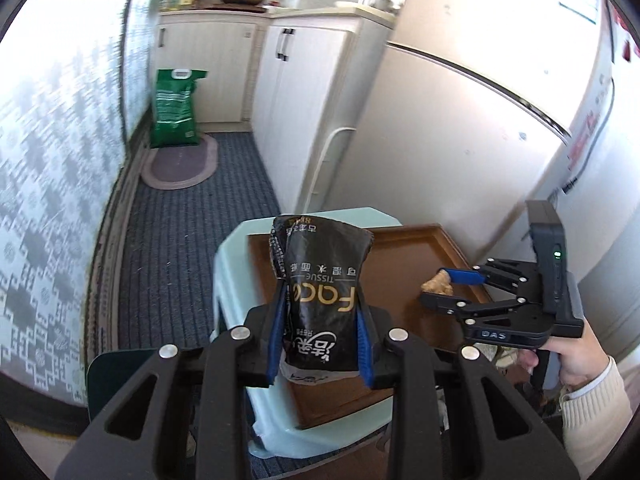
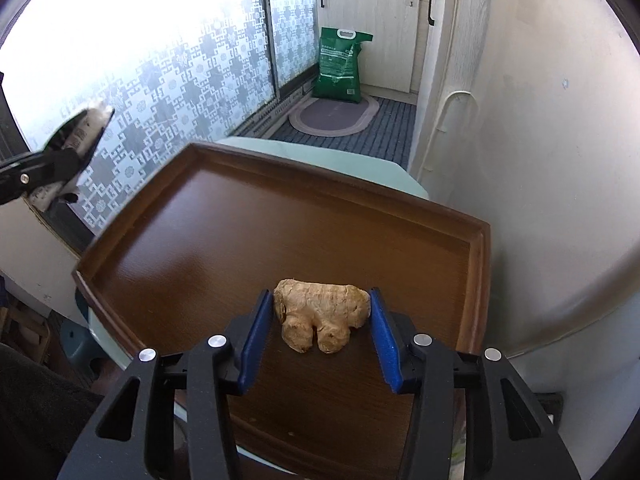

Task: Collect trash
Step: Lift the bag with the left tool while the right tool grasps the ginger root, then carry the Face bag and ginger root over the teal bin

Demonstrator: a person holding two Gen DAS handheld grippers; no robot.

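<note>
My left gripper (image 1: 322, 304) is shut on a black tissue packet (image 1: 320, 276) with gold and white print, held upright above a brown wooden tray (image 1: 400, 256). In the right wrist view that packet (image 2: 86, 124) hangs at the far left, off the tray's (image 2: 280, 220) edge. A knobbly piece of ginger (image 2: 320, 312) lies at the tray's near side. My right gripper (image 2: 320, 300) has its blue pads against both ends of the ginger. From the left wrist view the right gripper (image 1: 434, 286) and the ginger (image 1: 438, 286) sit at the tray's right edge.
The tray rests on a pale green stool (image 1: 228, 280). A fridge (image 1: 460, 120) and white cabinets (image 1: 292, 100) stand close on the right, a patterned glass door (image 2: 180, 80) on the left. A green sack (image 1: 176, 108) and oval mat (image 1: 180, 164) lie on the striped carpet beyond. A person's hand (image 1: 576, 356) holds the right gripper.
</note>
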